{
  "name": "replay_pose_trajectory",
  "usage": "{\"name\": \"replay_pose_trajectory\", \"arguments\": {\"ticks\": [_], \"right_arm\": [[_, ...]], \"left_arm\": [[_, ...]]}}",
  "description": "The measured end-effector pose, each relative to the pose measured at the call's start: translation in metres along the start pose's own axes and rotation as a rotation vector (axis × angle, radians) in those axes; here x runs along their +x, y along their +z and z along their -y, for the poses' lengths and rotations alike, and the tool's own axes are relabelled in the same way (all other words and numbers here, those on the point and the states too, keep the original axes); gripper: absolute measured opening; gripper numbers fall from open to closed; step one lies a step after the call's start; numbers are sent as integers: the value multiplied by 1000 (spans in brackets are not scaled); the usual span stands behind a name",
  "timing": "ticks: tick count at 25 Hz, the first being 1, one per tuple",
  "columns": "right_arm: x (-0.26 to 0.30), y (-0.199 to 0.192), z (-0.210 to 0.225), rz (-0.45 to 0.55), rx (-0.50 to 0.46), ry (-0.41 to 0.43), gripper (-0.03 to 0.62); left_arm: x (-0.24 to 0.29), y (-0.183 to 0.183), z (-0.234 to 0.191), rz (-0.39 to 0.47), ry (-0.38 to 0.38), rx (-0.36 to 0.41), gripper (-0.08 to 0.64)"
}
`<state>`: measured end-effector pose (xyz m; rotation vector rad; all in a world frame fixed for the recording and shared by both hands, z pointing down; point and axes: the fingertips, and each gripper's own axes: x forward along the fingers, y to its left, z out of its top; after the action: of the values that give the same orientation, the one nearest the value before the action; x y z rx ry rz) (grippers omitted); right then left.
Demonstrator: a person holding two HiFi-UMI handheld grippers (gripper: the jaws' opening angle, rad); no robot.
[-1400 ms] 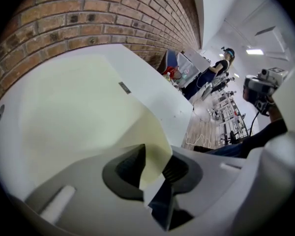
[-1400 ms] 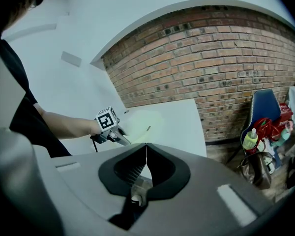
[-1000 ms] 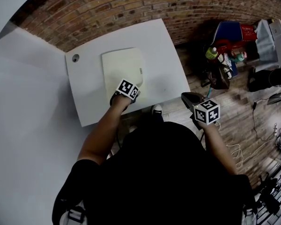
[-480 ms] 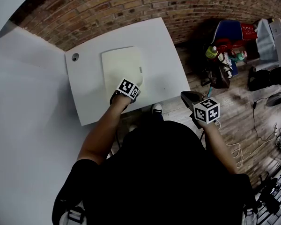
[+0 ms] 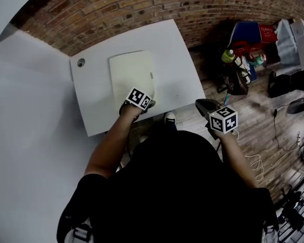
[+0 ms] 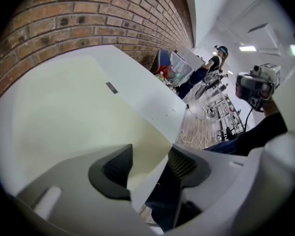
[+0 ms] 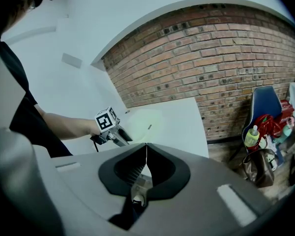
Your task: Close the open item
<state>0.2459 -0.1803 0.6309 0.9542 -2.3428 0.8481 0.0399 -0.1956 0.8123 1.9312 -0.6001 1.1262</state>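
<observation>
Folder [image 5: 132, 74] corner in just-opened left gripper [image 6: 150, 167]

You are holding the left tongs [image 6: 150, 165] pitched steeply downward, with your left arm [image 5: 110, 148] reaching forward. Their jaws have just been opening and are standing wide apart, the pads pressing on nothing. You are holding the right tongs [image 7: 146, 154] at your right side, tilted less steeply, jaws closed together and empty.

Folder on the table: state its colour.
The folder is plain pale cream; the head view shows it best.
</observation>
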Motion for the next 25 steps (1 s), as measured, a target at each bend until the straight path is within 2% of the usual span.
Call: {"name": "replay_pose_trajectory", "arguments": {"ticks": [5, 13, 25], "right_arm": [[-1, 0, 0, 2, 3, 0, 3], [-3, 0, 1, -1, -4, -2, 3], [0, 1, -3, 3, -14, 6, 3]], "left_arm": [[1, 0, 4, 10, -15, 2, 239], [2, 1, 5, 56, -45, -48, 244], [-6, -5, 6, 154, 10, -30, 242]]}}
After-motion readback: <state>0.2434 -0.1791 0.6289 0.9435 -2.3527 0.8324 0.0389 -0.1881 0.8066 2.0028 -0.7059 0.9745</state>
